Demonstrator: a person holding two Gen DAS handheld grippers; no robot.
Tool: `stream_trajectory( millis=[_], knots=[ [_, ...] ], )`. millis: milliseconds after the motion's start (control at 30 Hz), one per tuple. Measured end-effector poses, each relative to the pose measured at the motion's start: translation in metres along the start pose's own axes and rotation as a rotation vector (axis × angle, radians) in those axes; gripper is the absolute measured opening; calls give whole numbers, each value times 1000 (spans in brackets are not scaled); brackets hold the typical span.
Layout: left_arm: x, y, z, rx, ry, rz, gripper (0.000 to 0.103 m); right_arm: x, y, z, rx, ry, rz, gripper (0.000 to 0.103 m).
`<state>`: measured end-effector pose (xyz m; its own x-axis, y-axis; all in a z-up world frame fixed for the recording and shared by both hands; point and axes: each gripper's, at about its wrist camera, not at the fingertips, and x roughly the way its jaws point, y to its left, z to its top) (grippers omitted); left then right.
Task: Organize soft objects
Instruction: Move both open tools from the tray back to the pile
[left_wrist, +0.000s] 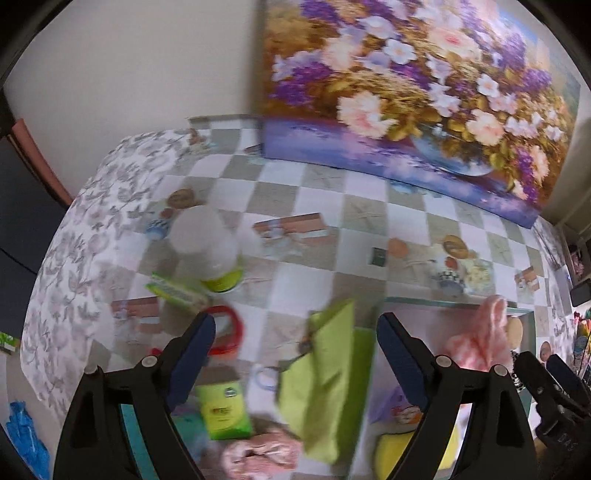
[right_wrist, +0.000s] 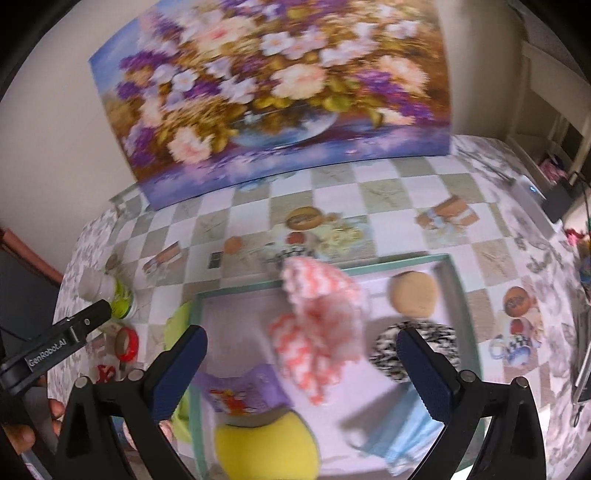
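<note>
My left gripper (left_wrist: 297, 354) is open over a lime green cloth (left_wrist: 325, 380). The cloth lies blurred between the fingers, against the left rim of the teal-edged tray (right_wrist: 454, 291), and neither pad touches it. My right gripper (right_wrist: 303, 369) is wide open above a pink-and-white zigzag cloth (right_wrist: 317, 325) that rests blurred in the tray, clear of both pads. Also in the tray are a yellow sponge (right_wrist: 266, 443), a purple packet (right_wrist: 243, 391), a tan round pad (right_wrist: 412, 293), a black-and-white scrunchie (right_wrist: 413, 350) and a blue face mask (right_wrist: 399, 439).
Left of the tray on the checked tablecloth stand a white bottle (left_wrist: 207, 251), a red tape roll (left_wrist: 225, 332), a green tissue pack (left_wrist: 221, 410) and a pink scrunchie (left_wrist: 258, 450). A flower painting (left_wrist: 406, 92) leans on the wall behind. The table's edge curves down at left.
</note>
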<state>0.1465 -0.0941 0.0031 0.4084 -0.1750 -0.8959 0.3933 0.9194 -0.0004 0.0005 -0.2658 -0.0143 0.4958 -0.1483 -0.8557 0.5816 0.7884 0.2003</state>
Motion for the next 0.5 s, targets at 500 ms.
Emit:
stream_trajectory(
  millis=[500],
  knots=[
    [-4, 116, -8, -140, 33, 112, 89, 27, 94, -23, -181, 67, 58, 103]
  ],
)
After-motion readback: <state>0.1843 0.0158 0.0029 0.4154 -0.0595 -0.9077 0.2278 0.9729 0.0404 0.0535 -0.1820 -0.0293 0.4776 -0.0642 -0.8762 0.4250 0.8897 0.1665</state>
